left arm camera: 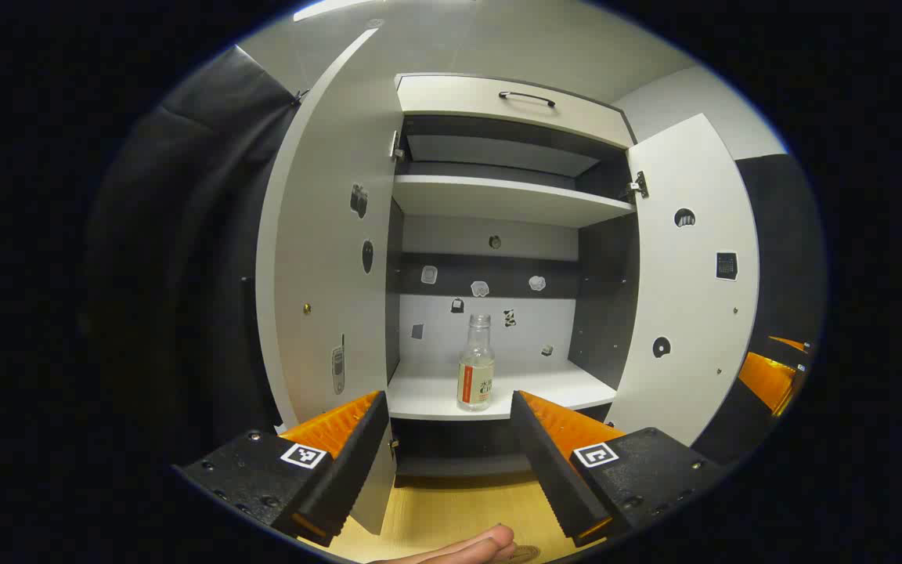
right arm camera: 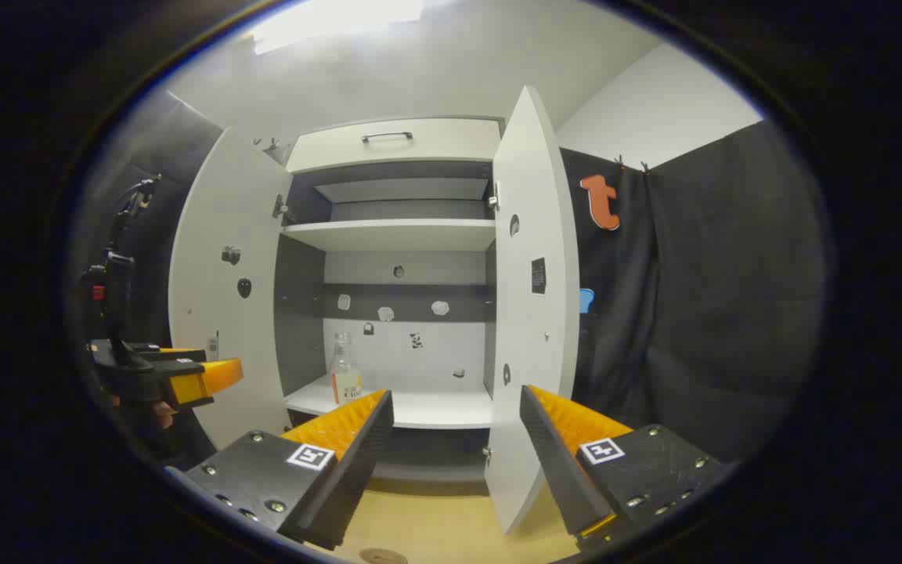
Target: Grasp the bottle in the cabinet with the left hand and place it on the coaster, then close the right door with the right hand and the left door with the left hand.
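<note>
The bottle [left arm camera: 476, 366] stands upright near the front edge of the lower shelf [left arm camera: 427, 395] inside the open cabinet [left arm camera: 514, 106], a clear bottle without cap and with a white and orange label; the writing on the label is too small to read. In the left gripper view the left tongs [left arm camera: 448, 435] are wide open and hold nothing, they point straight at the bottle but are well apart from it, in front of the cabinet, and a part of a hand [left arm camera: 467, 548] shows at the bottom edge. The left door [left arm camera: 326, 258] and the right door [left arm camera: 690, 282] both stand open, with small stickers on their inner faces. In the right gripper view the right tongs [right arm camera: 455, 435] are also wide open and empty, held in front of the cabinet near the edge of the right door. In this view the left tongs are seen at the far left, held level toward the cabinet. The coaster [right arm camera: 383, 556], a small round disc, lies on the wooden bench [right arm camera: 451, 517] just below the right tongs.
</note>
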The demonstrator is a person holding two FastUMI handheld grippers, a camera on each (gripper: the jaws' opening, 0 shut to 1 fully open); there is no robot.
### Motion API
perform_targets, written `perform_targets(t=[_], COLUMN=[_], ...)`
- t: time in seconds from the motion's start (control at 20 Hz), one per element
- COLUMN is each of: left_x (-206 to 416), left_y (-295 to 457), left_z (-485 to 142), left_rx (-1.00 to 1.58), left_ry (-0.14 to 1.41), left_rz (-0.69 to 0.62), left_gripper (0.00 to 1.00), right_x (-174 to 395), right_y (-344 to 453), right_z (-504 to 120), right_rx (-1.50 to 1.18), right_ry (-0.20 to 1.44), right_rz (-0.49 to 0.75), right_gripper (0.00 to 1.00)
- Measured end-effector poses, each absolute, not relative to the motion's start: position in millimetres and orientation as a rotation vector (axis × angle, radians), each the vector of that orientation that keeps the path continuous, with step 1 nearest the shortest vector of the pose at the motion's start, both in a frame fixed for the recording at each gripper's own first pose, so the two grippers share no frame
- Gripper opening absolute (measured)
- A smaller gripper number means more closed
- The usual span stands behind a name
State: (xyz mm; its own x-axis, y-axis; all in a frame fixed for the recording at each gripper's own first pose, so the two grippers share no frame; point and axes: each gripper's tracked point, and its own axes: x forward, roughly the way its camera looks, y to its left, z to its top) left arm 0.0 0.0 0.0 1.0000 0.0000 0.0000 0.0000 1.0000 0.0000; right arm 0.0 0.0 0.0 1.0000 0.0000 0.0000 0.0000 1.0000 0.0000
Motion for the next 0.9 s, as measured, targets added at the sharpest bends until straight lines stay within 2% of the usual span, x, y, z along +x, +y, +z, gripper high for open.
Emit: perform_targets(t=[0.15, 0.2, 0.7, 0.9], left_x=[6.2, 8.2, 45.6, 73.9], left_y=[-0.1, -0.2, -12.1, -17.9], left_z=[2.5, 3.7, -4.2, -6.4], left_rx=[0.016, 0.023, 0.020, 0.009], left_ry=[-0.011, -0.016, -0.003, -0.024], left_rz=[-0.001, 0.000, -0.021, -0.024], left_gripper=[1.00, 0.97, 0.97, 0.99], right_x=[6.4, 8.6, 33.4, 40.5], right_y=[-5.6, -5.3, 9.2, -1.4], right_z=[-4.1, -4.5, -3.3, -0.6], right_rx=[0.031, 0.037, 0.062, 0.073], right_ry=[0.004, 0.000, -0.042, -0.053], right_rz=[-0.022, -0.020, 0.059, 0.026], right_gripper=[0.98, 0.98, 0.98, 0.98])
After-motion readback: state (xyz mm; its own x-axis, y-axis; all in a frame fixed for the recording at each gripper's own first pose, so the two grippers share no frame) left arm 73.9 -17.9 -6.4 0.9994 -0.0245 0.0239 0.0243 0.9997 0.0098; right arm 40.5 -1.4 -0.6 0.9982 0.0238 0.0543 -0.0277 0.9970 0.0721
